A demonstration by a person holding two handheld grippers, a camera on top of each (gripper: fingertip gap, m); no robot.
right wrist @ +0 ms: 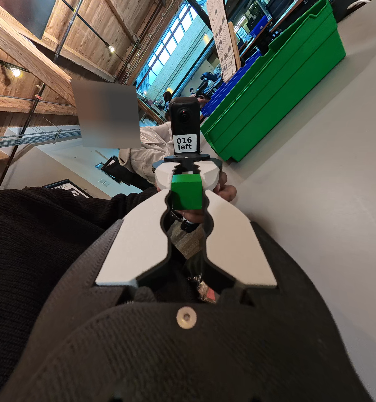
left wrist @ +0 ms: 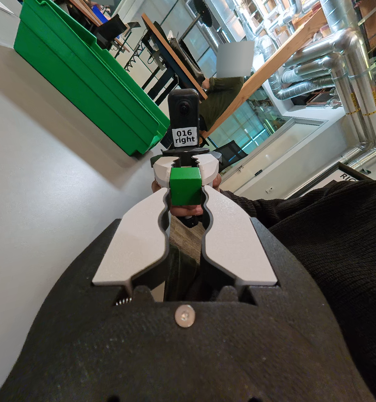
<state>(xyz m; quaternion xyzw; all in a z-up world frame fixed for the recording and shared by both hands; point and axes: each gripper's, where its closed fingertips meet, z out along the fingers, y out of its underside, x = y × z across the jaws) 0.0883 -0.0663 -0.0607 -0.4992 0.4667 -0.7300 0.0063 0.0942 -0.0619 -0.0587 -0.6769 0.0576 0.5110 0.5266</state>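
left hand-held gripper [left wrist: 186, 195]: clamped on green cube [left wrist: 185, 187]
right hand-held gripper [right wrist: 186, 199]: gripped same cube, tip to tip
cube: held mid-air between both, beside table [left wrist: 41, 174]
green bin [left wrist: 84, 76]: on table, well apart

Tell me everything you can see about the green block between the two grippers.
The green block is a small, solid-coloured cube with smooth faces and crisp edges, possibly painted wood. It hangs in the air beside the table, clamped from opposite ends: the left gripper pinches its near end, the right gripper its far end. A hand shows just beneath it.
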